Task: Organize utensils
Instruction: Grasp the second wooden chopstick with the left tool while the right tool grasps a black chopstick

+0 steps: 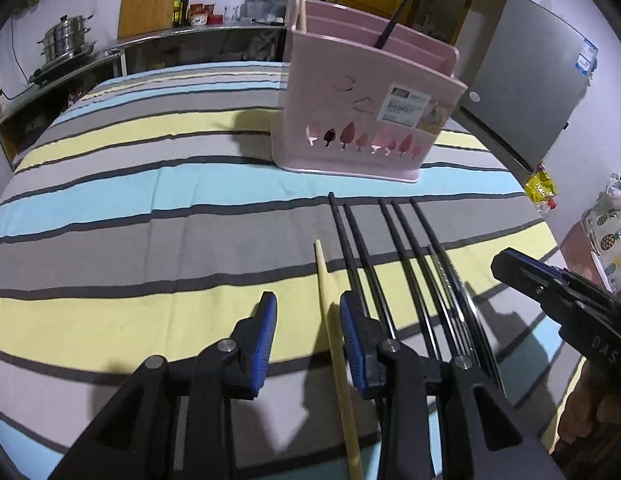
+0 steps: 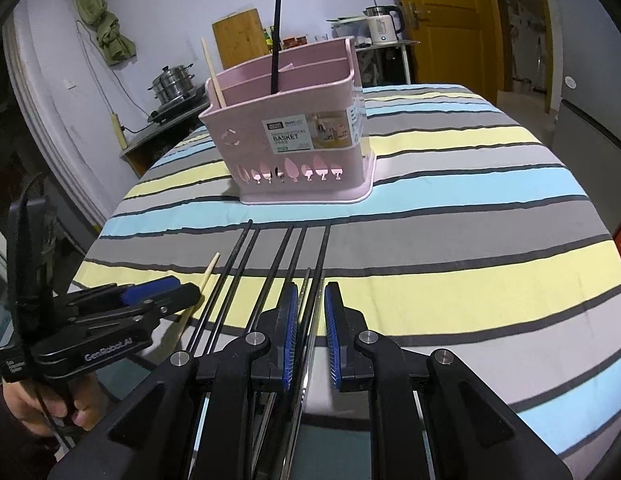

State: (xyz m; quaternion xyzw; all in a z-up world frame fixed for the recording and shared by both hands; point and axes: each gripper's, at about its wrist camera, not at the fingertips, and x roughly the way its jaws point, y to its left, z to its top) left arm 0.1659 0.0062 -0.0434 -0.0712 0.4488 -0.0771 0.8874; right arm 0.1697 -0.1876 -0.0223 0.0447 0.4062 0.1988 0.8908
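With one wooden and one black chopstick already in your basket (image 2: 294, 128), your left gripper (image 1: 308, 330), spread, straddles the wooden chopstick (image 1: 330, 320) and your right gripper (image 2: 311, 320), spread, straddles a black chopstick (image 2: 316, 276); the row remains on the cloth (image 2: 470, 280).

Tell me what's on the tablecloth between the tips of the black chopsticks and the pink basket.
Nothing: in both wrist views only bare striped tablecloth separates the black chopsticks from the pink basket.

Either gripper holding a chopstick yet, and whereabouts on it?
Nothing is held. The left gripper straddles the wooden chopstick with open jaws; the right gripper straddles a metal chopstick, pads clear of it.
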